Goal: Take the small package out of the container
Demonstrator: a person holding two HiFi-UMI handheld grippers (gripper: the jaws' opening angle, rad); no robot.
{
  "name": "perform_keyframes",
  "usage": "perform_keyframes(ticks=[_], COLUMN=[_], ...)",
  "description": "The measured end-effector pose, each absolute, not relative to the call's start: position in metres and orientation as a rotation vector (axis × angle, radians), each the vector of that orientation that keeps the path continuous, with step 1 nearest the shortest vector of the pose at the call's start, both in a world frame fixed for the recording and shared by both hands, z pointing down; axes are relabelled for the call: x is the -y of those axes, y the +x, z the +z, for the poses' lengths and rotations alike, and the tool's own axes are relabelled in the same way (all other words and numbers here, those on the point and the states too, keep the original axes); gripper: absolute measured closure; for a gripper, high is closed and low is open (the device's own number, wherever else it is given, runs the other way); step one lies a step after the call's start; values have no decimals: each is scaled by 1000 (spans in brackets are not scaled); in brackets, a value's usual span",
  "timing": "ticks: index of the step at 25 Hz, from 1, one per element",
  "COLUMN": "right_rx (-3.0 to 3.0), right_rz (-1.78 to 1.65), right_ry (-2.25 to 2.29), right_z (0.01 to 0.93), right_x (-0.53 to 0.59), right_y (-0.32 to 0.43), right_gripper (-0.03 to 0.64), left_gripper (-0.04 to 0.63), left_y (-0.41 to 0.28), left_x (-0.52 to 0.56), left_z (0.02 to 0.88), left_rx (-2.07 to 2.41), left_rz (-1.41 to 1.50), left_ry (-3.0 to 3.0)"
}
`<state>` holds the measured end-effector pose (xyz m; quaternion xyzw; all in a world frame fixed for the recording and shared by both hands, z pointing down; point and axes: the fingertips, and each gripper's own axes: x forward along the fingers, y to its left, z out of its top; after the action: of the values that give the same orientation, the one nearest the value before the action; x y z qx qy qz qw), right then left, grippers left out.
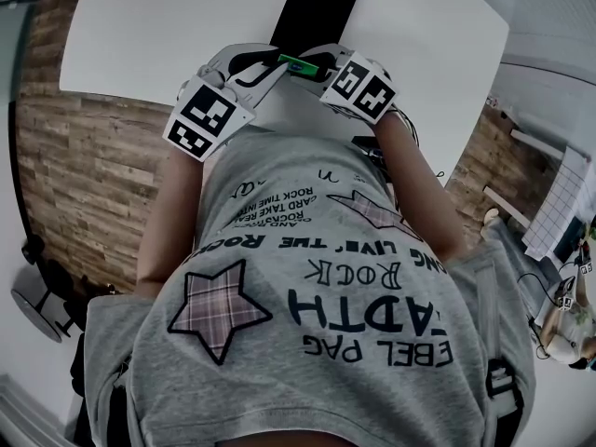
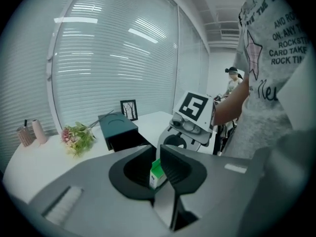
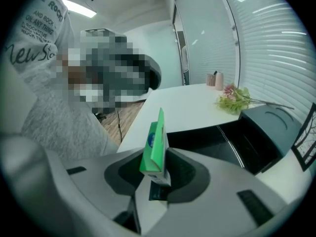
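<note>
HANDS MEET OVER THE TABLE: One person in a grey printed T-shirt [image 1: 307, 277] holds two grippers close together in front of the chest, their tips nearly meeting above the near part of a single white table [image 1: 158, 26]. Between them hangs the one small package [image 1: 298, 64], a green-and-white carton, clear of the tabletop and out of the container. The left gripper [image 2: 156, 146] pinches one end, with a pad against each side. The right gripper [image 3: 153, 151] clamps the other end, and the carton rises out of its jaws at a slight tilt. From the head view the package lies roughly level, its long axis running from one claw across to the other. In the right gripper view its broad green face is turned sideways. Further along the table stands one dark container [image 2: 117, 127] with its black front open, well apart from the package. One bunch of flowers [image 2: 78, 138] lies near it and one small framed picture [image 2: 129, 109] stands just behind. Two pink cups [image 2: 37, 131] sit towards the far edge. Wood-patterned floor [image 1: 84, 175] surrounds the table, pale slatted blinds [image 2: 113, 58] fill the wall beyond, and a strip ceiling light [image 3: 79, 7] glows overhead.
</note>
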<state>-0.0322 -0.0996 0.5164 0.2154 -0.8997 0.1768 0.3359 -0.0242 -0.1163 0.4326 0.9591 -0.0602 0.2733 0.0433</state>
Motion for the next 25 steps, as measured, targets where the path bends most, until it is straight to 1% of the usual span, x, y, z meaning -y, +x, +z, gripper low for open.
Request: perform_keyframes(ticks=[4,9,17,25], right_rx=[2340,2356,2391,2462], right_rz=[450,438,441,450], right_ry=[590,648,730,838], right_z=[516,509,486,441], right_x=[100,108,117,125], right_y=[-26,-26,-18,-2], right_gripper=[508,514,515,515], left_gripper=[571,584,586,586], left_y=[-32,-42,-49,-55], left_x=[135,148,159,170], left_z=[417,410,404,394], left_rx=[340,427,548,638], left_rz=[704,699,708,656], left_ry=[2926,2950,2978,2974])
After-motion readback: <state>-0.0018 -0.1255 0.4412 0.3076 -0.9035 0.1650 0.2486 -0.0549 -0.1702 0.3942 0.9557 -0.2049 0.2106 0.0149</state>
